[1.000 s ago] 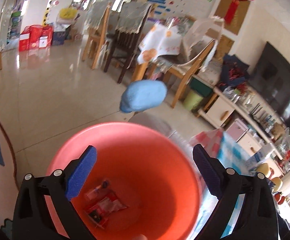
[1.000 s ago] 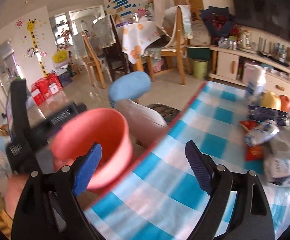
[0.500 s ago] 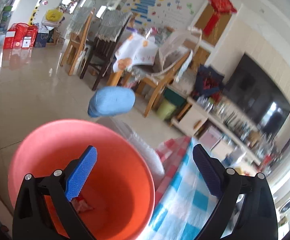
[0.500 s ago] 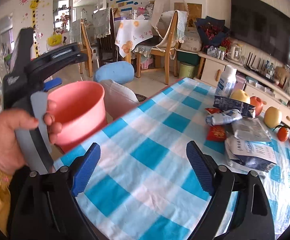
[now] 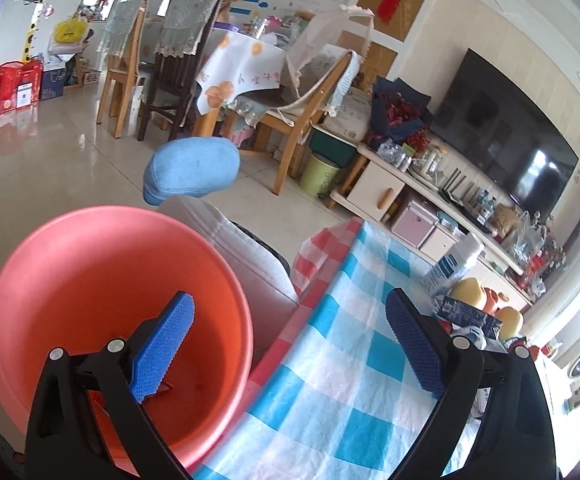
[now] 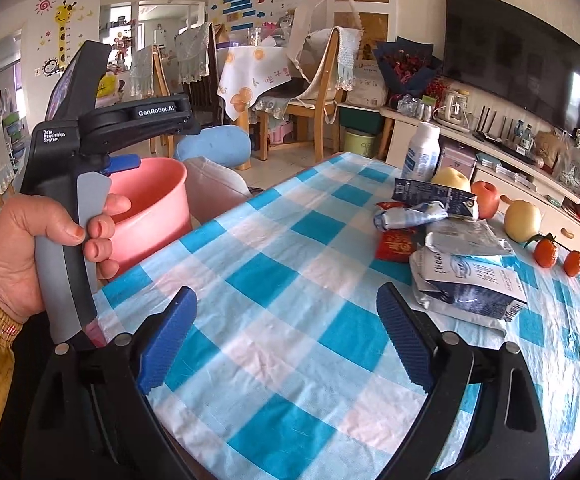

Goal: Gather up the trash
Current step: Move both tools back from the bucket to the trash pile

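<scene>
While both claws sit wide open and empty, nothing is grasped yet.

Left wrist view: left claw (image 5: 290, 344) spread wide, left finger over the mouth of the pink bucket (image 5: 69, 272), right finger over the checked tabletop (image 5: 330, 380). Bucket sits just beside the tabletop's near-left edge, below cloth level; a scrap of red wrapper (image 5: 161, 390) shows at its bottom. Grey cushioned seat (image 5: 245, 256) and blue pillow (image 5: 191, 174) behind the bucket. Trash pile only partly visible at far right past the right finger.

Right wrist view: right claw (image 6: 285, 340) wide open, holding nothing, hovering over bare checked cloth. Trash cluster lies ahead-right: flattened milk carton (image 6: 470, 284), crumpled silver-blue pouch (image 6: 410, 216), red packet (image 6: 396, 244), dark blue carton (image 6: 434, 196). Fruit and a white bottle (image 6: 422, 152) just behind the pile, likely not trash. Left hand (image 6: 29, 248) grips the other tool's handle beside the bucket.

Handling, judged: cartons and pouches are light, thin, crushable, foil probably slippery; pinch a folded edge or a raised corner, not the flat face. Red packet lies flat, hardest to lift.

Room: open cloth between claw and pile, clear approach. Cloth is loose and may drag. Bucket sits off the left edge, so the carry crosses the tabletop; fruit could roll if bumped.
</scene>
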Motion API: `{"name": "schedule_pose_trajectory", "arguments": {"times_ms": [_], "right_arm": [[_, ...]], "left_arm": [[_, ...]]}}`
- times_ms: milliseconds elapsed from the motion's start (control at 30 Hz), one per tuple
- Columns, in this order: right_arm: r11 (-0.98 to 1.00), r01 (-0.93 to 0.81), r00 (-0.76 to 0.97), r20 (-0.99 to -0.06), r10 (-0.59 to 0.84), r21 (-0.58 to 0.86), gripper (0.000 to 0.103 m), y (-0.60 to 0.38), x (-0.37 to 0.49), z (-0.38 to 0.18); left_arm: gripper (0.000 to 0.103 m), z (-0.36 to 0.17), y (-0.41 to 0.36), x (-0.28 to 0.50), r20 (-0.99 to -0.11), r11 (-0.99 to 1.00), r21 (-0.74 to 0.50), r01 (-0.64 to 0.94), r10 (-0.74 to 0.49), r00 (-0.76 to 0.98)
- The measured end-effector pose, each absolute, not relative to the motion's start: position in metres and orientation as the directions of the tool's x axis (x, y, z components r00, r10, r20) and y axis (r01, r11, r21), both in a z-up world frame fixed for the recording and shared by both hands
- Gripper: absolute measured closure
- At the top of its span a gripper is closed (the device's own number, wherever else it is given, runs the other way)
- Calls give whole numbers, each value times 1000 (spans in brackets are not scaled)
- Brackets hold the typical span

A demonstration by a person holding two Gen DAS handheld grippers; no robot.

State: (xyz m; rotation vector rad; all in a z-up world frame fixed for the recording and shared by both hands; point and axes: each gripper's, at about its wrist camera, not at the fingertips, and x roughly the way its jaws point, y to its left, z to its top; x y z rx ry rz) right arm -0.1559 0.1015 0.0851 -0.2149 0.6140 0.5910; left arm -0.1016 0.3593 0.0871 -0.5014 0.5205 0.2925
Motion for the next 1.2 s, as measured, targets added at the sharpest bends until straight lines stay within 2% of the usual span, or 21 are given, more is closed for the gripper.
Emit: {"name": "schedule_pose_trajectory", "arguments": {"times_ms": [767,1200], "right_arm": [[864,-492,704,-536,466,105,11,28,-136,108],[932,-272,755,-547,362,242,11,-69,-91,121]], "left_arm": [[7,90,273,-69,-567,952,-205,-229,75,820],[7,80,217,-55,-603,984,-164,-76,-39,797]]}}
